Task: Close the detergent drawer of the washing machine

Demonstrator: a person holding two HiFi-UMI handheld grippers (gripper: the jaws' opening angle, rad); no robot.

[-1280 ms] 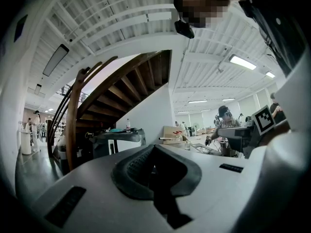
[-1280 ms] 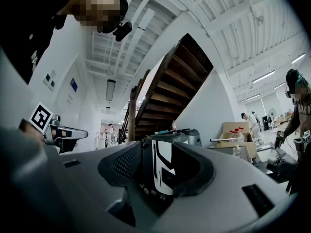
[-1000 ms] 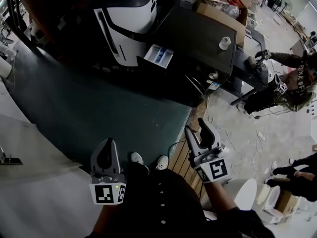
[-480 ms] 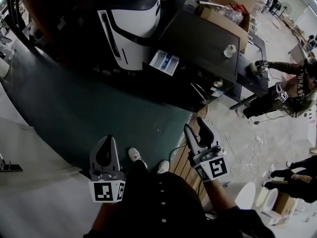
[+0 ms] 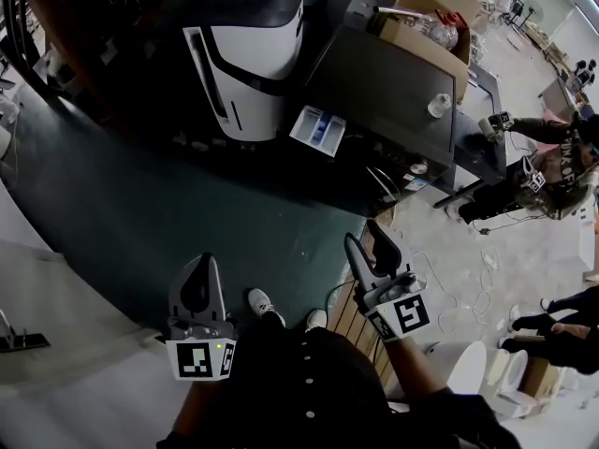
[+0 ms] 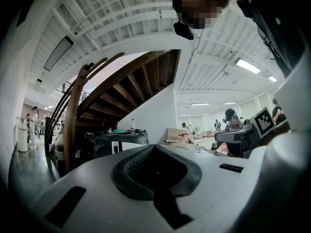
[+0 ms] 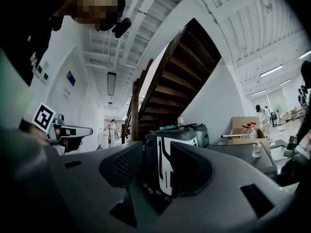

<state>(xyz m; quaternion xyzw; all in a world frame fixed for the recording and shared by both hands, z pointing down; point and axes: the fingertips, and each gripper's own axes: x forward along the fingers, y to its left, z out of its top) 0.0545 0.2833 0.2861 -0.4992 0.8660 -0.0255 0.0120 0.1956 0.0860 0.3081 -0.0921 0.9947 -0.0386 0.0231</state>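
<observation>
At the far edge of the green floor (image 5: 187,204) we see the dark washing machine (image 5: 393,82), with its detergent drawer (image 5: 319,130) pulled out in front. Well apart from it, our left gripper (image 5: 198,267) is closed and empty. The right gripper (image 5: 366,237) is open, its jaws have just been closing a little, and nothing is between them.

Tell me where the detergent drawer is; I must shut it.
Head view, upper centre: the detergent drawer juts open from the dark washing machine, right of the white-and-black appliance.

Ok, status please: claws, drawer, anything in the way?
Left claw shut. Right claw open, empty, just closing slightly. Detergent drawer open, not reached. No obstacle seen.
</observation>
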